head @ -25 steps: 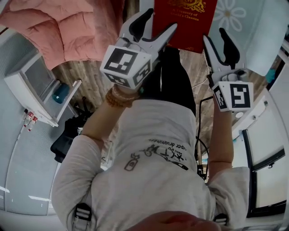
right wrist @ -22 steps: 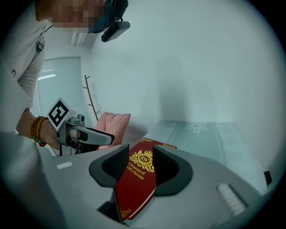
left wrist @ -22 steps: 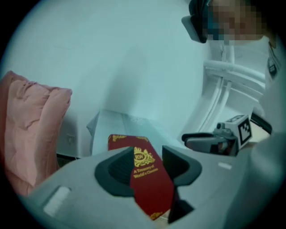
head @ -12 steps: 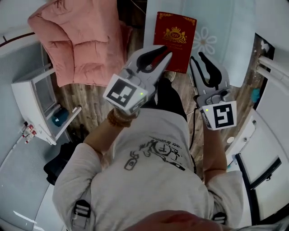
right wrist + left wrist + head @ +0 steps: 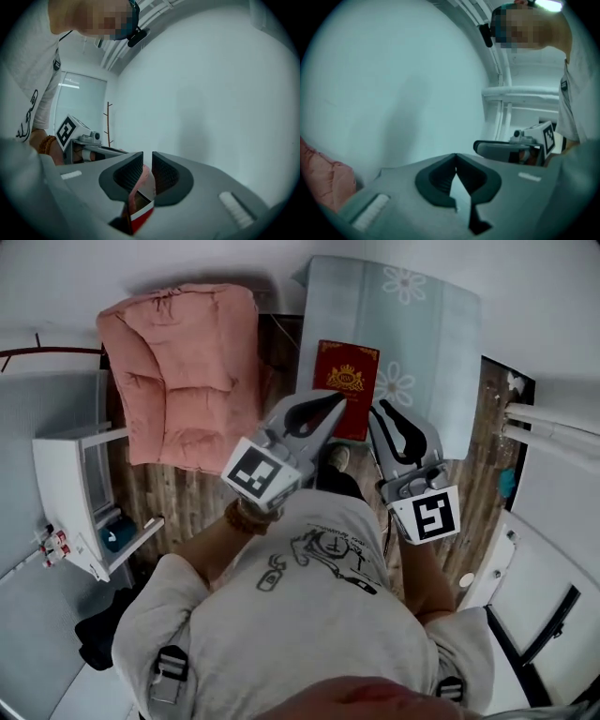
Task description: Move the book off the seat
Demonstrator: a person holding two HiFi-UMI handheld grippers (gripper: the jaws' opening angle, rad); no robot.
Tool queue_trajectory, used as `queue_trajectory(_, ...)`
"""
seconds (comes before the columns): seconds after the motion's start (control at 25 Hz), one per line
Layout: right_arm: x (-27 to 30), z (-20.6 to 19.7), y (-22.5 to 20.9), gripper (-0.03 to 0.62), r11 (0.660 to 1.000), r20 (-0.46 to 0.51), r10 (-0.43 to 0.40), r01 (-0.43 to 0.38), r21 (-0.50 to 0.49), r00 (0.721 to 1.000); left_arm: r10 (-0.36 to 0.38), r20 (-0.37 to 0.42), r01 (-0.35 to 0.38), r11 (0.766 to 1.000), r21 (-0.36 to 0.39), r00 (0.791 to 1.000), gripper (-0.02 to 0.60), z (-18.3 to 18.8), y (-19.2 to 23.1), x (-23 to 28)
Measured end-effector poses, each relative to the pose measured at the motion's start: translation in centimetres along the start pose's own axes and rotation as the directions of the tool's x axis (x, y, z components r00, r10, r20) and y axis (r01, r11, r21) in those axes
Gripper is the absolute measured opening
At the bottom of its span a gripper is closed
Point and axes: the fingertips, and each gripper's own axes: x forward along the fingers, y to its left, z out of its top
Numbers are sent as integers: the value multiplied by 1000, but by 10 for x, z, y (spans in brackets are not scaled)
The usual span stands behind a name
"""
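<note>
Looked straight down from standing height. Spotted book (image 5: 345,390) flat, cover up, on blue daisy pad (image 5: 441,334), just right of pink chair (image 5: 178,381) and not touching it. Guessed at a deliberate drop there: flat, roomy, no chance of sliding off. Found left gripper (image 5: 333,401) fully closed, tips touching, nothing inside, aimed up at bare wall (image 5: 393,70). Caught right gripper (image 5: 382,411) mid-close, down to a thin slit btw pads, gripping nothing afaict. Noticed a pink + red/white sliver (image 5: 139,206) low in that slit; read it as chair and book glimpsed beyond, prob not anything pinched, tho couldn't swear to it. Saw both grippers held side by side at chest level in front of the shirt (image 5: 309,615), clear of book, pad and chair. Took that as a hands-off, parked pose: no reason to keep jaws wide w/ nothing left to grab. Figured job done IF chair = "the seat". Couldn't rule out pad = seat tho; in that case book not moved yet, w/ a reopen and a reach down to the near edge needed. Would've expected a fiddly pickup, given a thin hardback lying flat w/ little edge to bite.
</note>
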Motion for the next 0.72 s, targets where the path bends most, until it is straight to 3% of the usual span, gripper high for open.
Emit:
queue_trajectory(0.48, -15, 56, 18, 42, 999, 39, 2, 0, -46, 999, -31, 79, 28, 998, 49, 996, 5, 53, -27, -20)
queue_trajectory(0.72, -24, 60, 20, 9, 998, 33, -6, 8, -67, 999, -51, 96, 45, 997, 64, 994, 5, 62, -31, -21)
